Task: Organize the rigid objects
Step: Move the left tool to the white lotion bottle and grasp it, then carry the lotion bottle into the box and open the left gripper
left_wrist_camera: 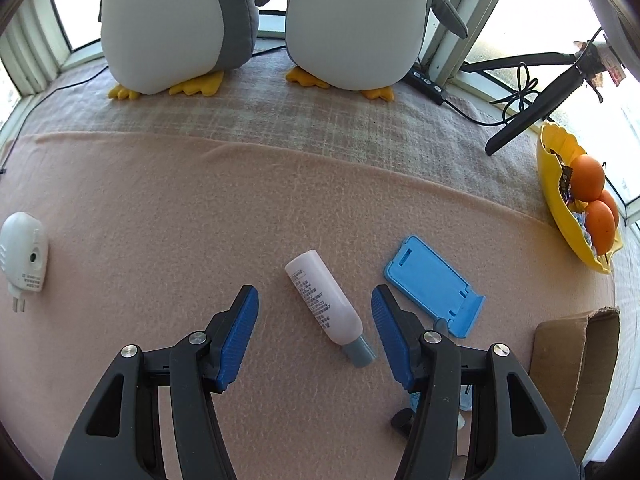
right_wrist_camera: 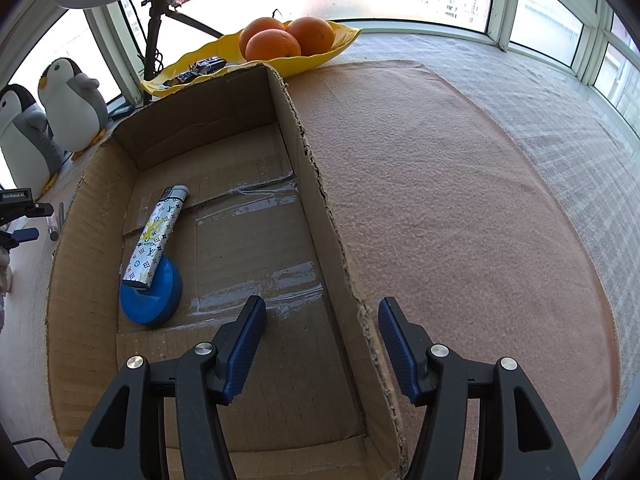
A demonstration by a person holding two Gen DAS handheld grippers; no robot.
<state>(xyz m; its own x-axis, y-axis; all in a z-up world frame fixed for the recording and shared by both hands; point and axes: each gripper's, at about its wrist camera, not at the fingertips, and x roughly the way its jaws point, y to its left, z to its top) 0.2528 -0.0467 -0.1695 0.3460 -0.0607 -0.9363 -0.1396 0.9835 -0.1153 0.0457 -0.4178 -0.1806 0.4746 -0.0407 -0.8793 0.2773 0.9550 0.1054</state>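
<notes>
A pale pink bottle (left_wrist_camera: pixel 324 304) with a grey cap lies on the pink blanket, cap towards me. My left gripper (left_wrist_camera: pixel 315 294) hangs open over it, one blue pad on each side and neither touching. A blue phone stand (left_wrist_camera: pixel 434 284) lies flat just right of the bottle. In the right wrist view an open cardboard box (right_wrist_camera: pixel 320 184) holds a patterned lighter (right_wrist_camera: pixel 158 236) propped on a blue round disc (right_wrist_camera: pixel 160 296). My right gripper (right_wrist_camera: pixel 322 304) hovers over the box's right wall, its jaws opening with nothing held between them.
A white plug-in device (left_wrist_camera: pixel 24 256) lies at the far left of the blanket. Two plush penguins (left_wrist_camera: pixel 176 24) stand at the back by the window. A yellow bowl (right_wrist_camera: pixel 344 42) with oranges sits behind the box. A black stand and cables (left_wrist_camera: pixel 536 104) are at the back right.
</notes>
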